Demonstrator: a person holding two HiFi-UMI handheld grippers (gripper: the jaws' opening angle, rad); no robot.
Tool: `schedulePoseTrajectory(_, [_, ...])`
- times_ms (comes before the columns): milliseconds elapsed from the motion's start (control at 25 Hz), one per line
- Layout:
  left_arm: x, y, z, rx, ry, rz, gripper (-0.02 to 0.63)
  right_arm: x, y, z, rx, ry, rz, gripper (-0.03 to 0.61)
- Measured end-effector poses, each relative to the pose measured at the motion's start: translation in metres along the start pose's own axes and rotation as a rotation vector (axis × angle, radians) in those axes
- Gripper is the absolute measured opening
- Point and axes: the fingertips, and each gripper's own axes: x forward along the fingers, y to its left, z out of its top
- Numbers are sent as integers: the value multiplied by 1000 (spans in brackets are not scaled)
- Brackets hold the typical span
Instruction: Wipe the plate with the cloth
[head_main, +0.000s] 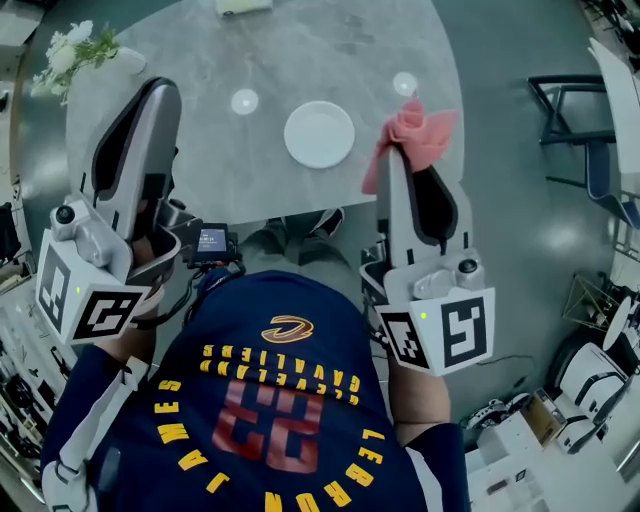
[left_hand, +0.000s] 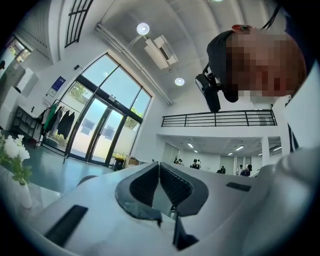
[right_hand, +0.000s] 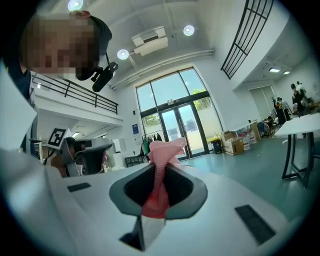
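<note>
Shirt (head_main: 280, 400): dark blue with yellow letters, right under the camera.
Left gripper (head_main: 160, 88): up by the near left edge of the table (head_main: 200, 60). Its jaws are closed tight on nothing.
Right gripper (head_main: 395, 155): up by the near right edge. Its jaws pinch the pink cloth (head_main: 415, 135).
Cloth: sticks out past the jaws, just right of the plate (head_main: 319, 134), apart from it.
Plate: white and round, near the table's near edge, between both grippers.
Flowers (head_main: 75, 48): white, at the far left edge.
</note>
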Motion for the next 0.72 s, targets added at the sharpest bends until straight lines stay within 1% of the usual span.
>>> schedulePoseTrajectory(320, [-2, 7, -13, -17, 28, 10, 12, -1, 7, -2, -16, -12, 12, 46])
schedulePoseTrajectory(720, [0, 7, -13, -17, 37, 4, 12, 0, 10, 0, -22, -23, 14, 46])
